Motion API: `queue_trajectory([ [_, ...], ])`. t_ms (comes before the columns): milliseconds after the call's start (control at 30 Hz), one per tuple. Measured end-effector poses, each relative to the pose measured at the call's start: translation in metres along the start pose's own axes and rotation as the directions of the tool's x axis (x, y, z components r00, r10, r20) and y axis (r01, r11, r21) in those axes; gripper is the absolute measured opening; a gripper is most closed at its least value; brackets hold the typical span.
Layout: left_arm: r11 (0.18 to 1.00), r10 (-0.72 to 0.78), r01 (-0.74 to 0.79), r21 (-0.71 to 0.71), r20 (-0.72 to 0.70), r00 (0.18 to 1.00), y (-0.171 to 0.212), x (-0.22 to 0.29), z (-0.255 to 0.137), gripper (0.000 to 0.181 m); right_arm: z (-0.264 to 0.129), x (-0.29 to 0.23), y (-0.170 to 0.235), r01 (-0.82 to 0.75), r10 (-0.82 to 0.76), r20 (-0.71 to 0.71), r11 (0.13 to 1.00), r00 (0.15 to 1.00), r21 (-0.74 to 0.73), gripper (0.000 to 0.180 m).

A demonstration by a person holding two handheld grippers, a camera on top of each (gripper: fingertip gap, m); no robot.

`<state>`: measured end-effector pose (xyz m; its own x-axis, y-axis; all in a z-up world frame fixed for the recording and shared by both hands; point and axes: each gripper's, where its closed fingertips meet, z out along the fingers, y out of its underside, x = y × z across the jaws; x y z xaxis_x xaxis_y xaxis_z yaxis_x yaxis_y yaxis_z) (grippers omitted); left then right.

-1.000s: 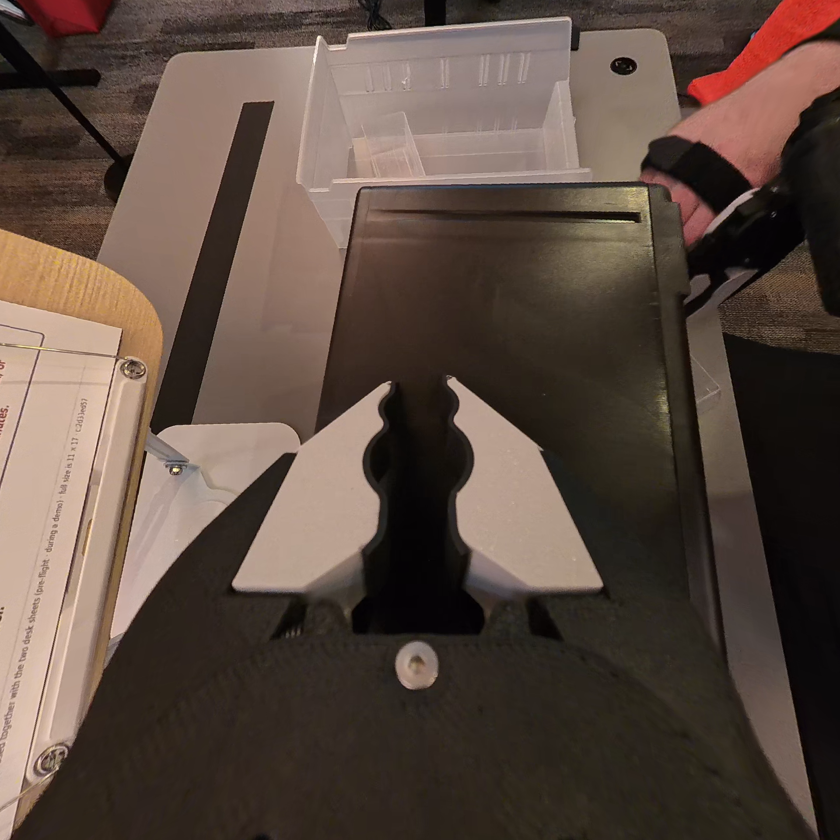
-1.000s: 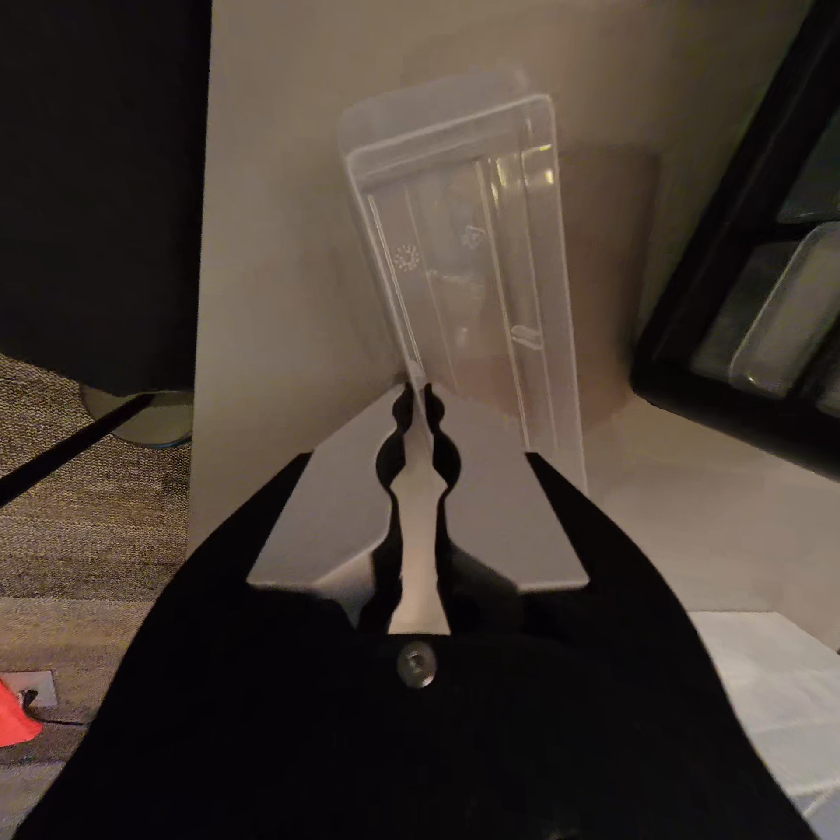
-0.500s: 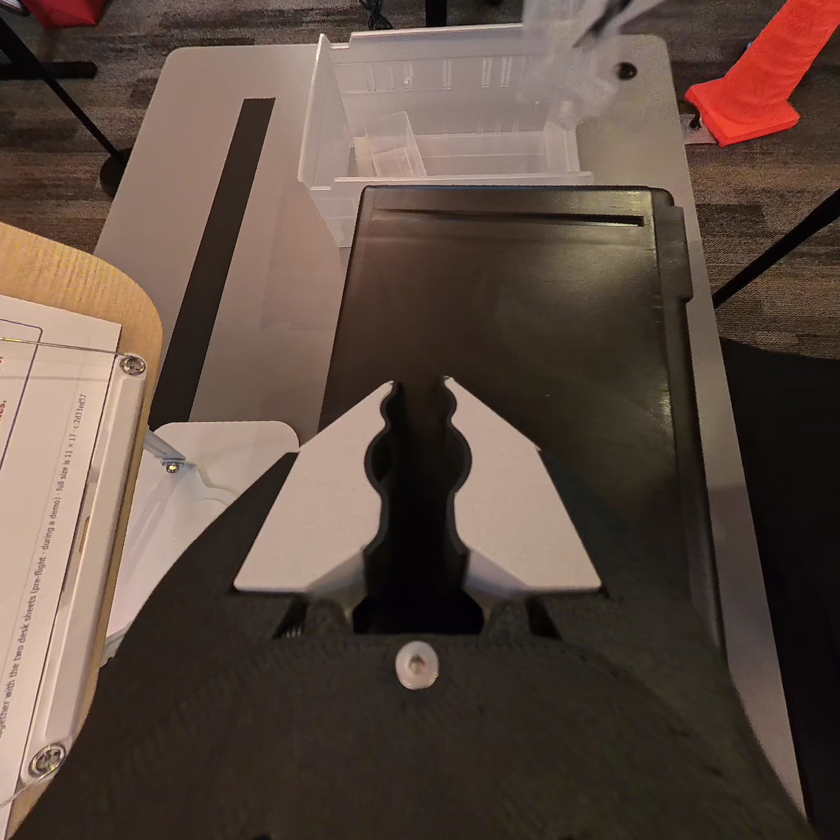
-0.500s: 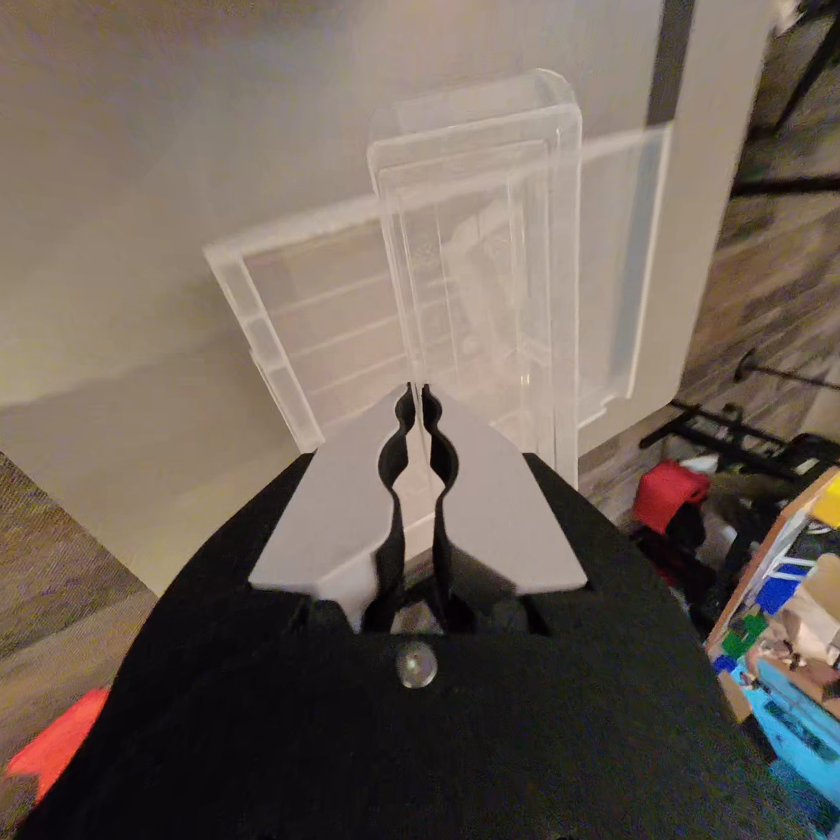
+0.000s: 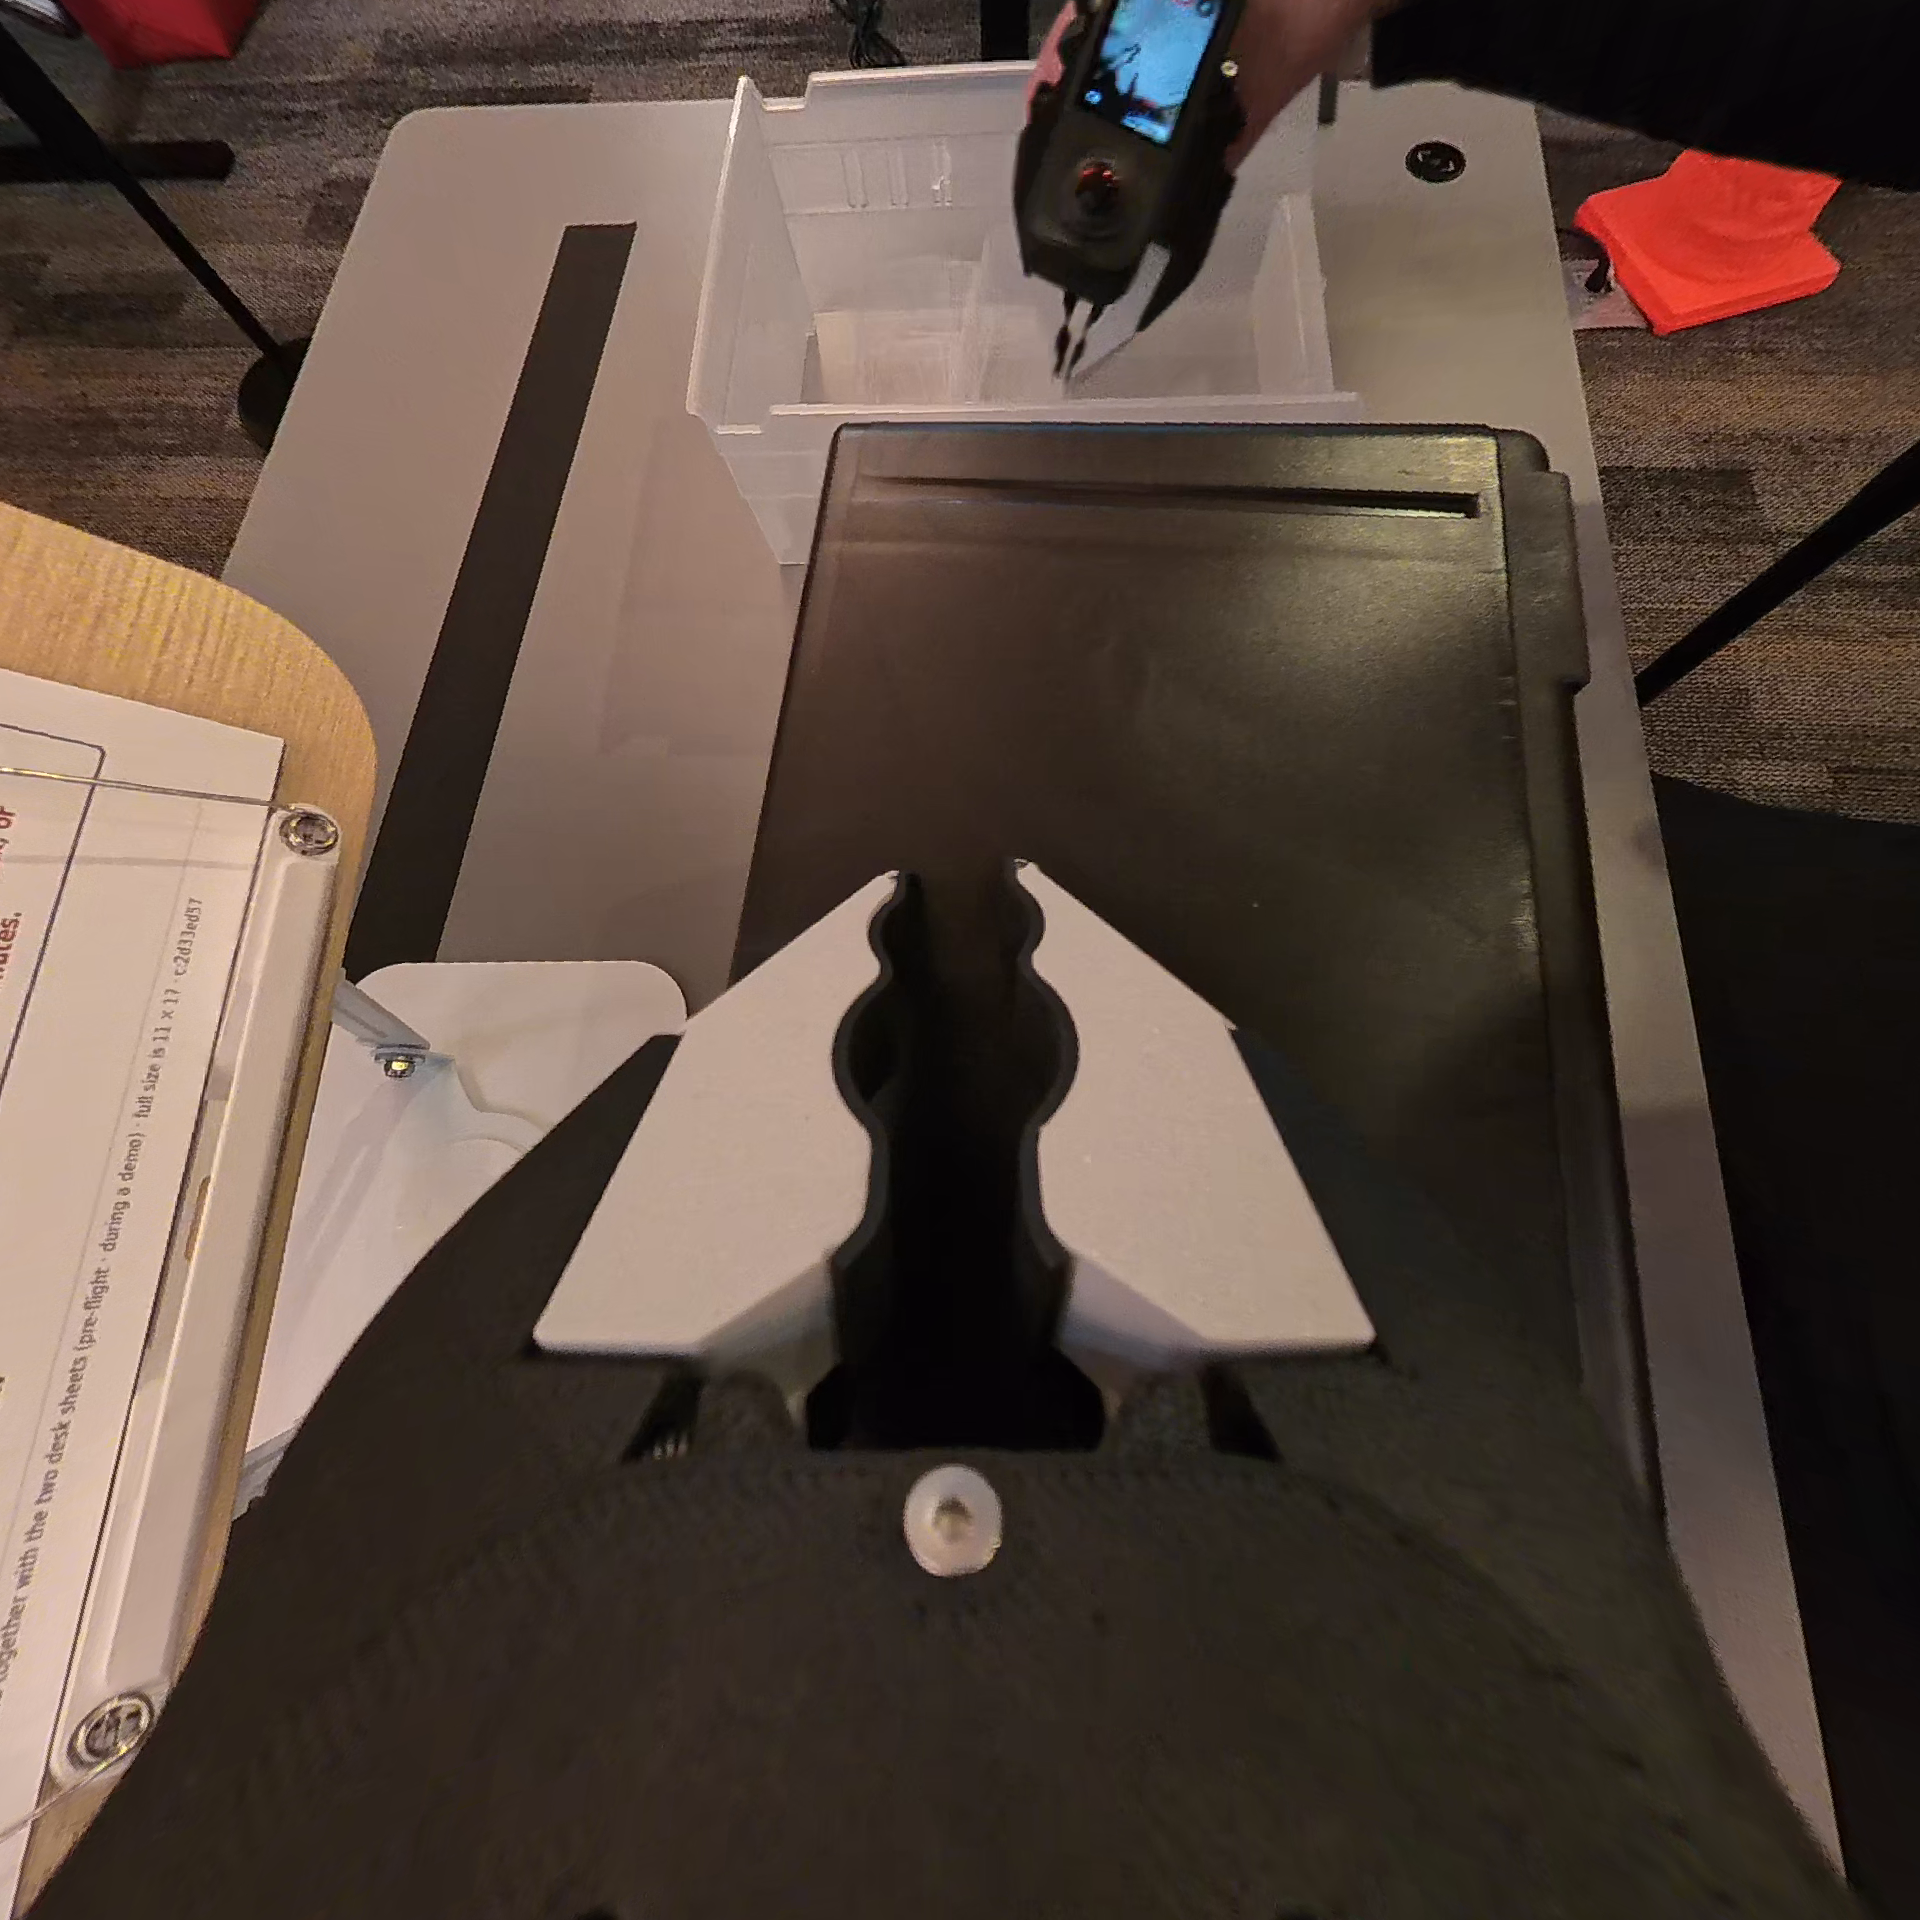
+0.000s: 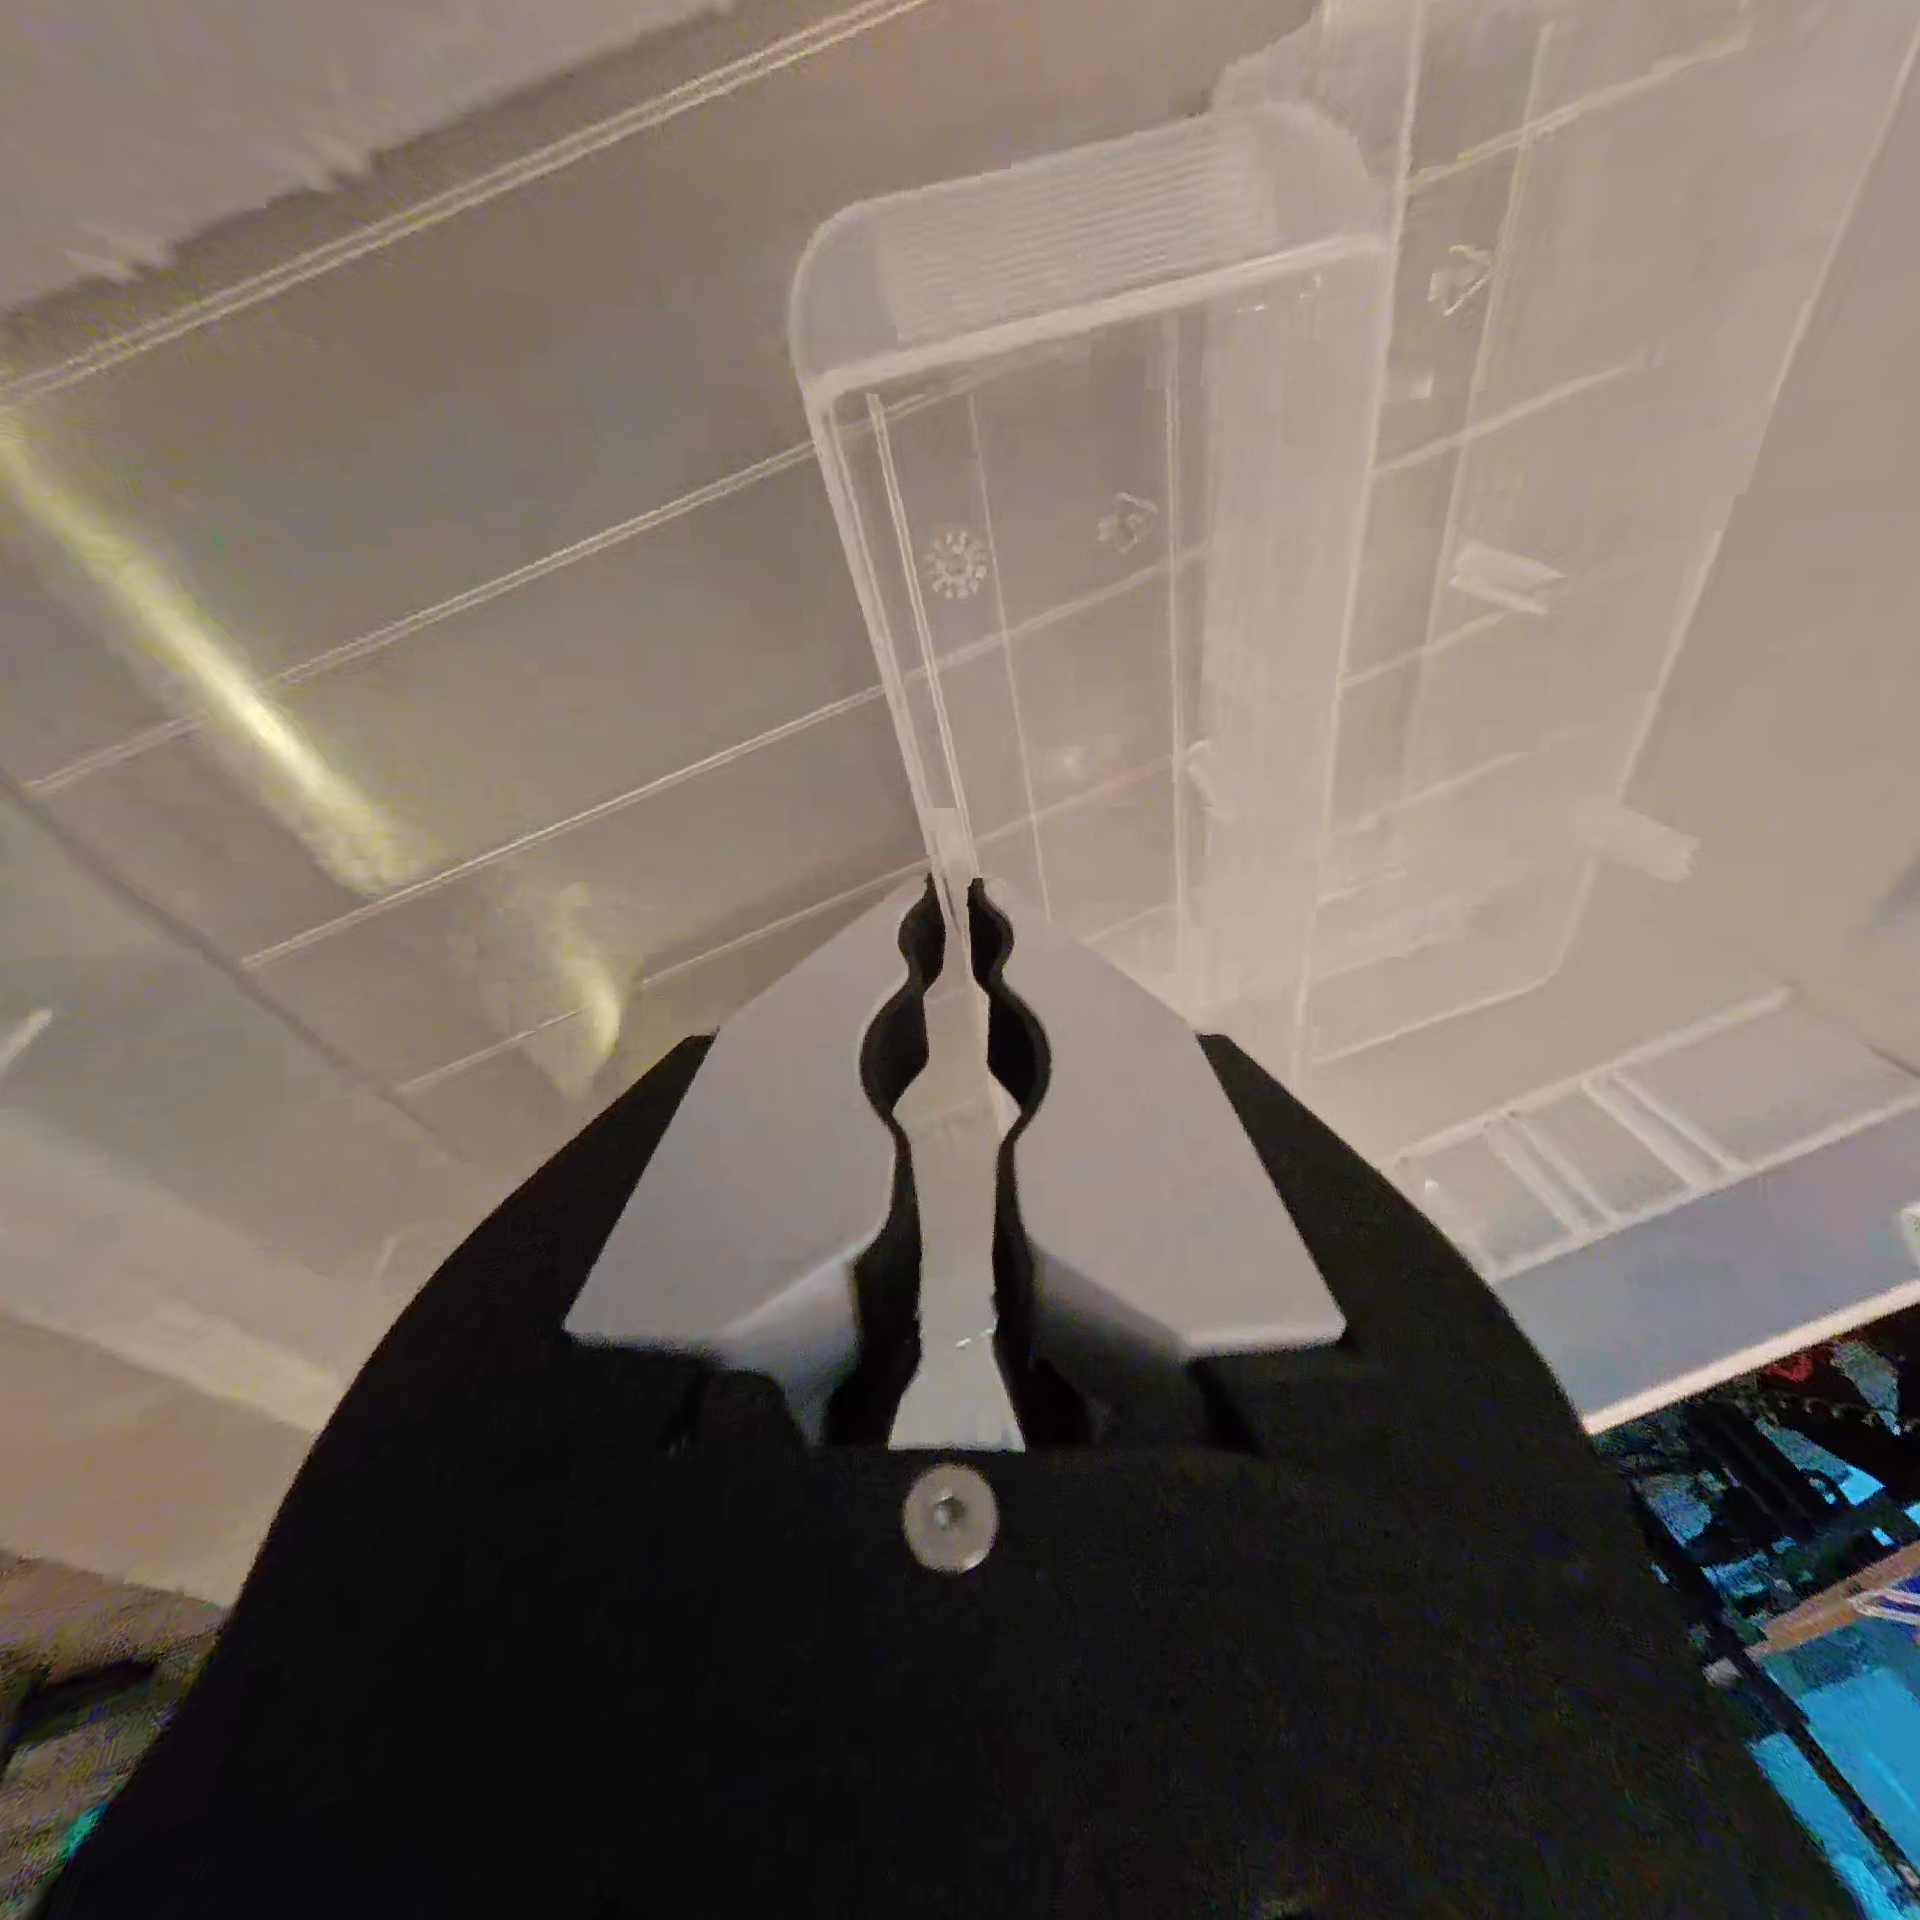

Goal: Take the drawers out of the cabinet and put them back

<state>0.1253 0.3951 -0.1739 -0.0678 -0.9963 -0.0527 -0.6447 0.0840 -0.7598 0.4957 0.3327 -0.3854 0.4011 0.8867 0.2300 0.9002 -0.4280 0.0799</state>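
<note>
The black cabinet [image 5: 1195,779] lies on the white table, and I see its flat upper face. My left gripper [image 5: 956,873] hovers at that face, narrowly open and empty. Beyond the cabinet a large clear drawer [image 5: 748,260] stands on the table. My right gripper [image 6: 956,894] is shut on the thin wall of a small clear drawer [image 6: 1091,520] and holds it inside the large clear drawer [image 6: 416,623]. The right gripper also shows in the left wrist view [image 5: 1081,343], pointing down into the large drawer. Another small clear drawer [image 5: 883,353] lies in there.
The white table [image 5: 623,623] has a black strip [image 5: 499,582] on its left side. A wooden table with a paper sheet in a clear holder [image 5: 125,1039] is at the near left, beside a white base plate [image 5: 499,1029]. An orange object [image 5: 1704,249] lies on the floor at the far right.
My right gripper carried the small clear drawer from the cabinet's right side over to the large clear drawer and down into it. My left gripper has not moved.
</note>
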Motion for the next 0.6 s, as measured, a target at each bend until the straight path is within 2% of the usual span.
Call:
queue_trajectory([
  [67, 1.000, -0.003, 0.003, 0.000, -0.003, 1.000, 0.000, 0.000, 0.000, 0.015, 0.003, 0.017, -0.006, -0.023, 0.025, -0.056, 0.999, 0.998, 0.033, 0.012],
  [133, 1.000, -0.001, 0.001, 0.000, -0.002, 1.000, 0.000, 0.000, 0.000, 0.015, 0.002, 0.023, -0.004, -0.057, 0.057, -0.071, 0.998, 0.996, 0.010, 0.031],
  [233, 1.000, 0.004, -0.004, 0.000, 0.003, 1.000, 0.000, 0.000, 0.000, 0.015, -0.019, 0.022, 0.002, -0.084, 0.083, -0.114, 0.996, 0.990, -0.008, 0.030],
  [333, 1.000, 0.003, -0.003, 0.000, 0.001, 1.000, 0.000, 0.000, 0.000, 0.015, -0.075, 0.022, -0.015, -0.111, 0.135, -0.247, 0.988, 0.959, 0.109, 0.027],
  [400, 1.000, 0.001, -0.001, 0.001, -0.002, 1.000, 0.000, 0.000, 0.000, 0.015, -0.130, 0.005, -0.047, -0.059, 0.142, -0.338, 0.968, 0.931, 0.245, 0.022],
  [467, 1.000, 0.000, 0.000, 0.001, -0.005, 1.000, 0.000, 0.000, 0.000, 0.015, -0.179, -0.041, -0.095, 0.090, 0.061, -0.362, 0.917, 0.930, 0.388, 0.009],
  [600, 1.000, 0.002, -0.002, 0.000, 0.001, 1.000, 0.000, 0.000, 0.000, 0.015, -0.215, -0.149, -0.198, 0.364, -0.169, -0.392, 0.785, 0.904, 0.501, 0.012],
])
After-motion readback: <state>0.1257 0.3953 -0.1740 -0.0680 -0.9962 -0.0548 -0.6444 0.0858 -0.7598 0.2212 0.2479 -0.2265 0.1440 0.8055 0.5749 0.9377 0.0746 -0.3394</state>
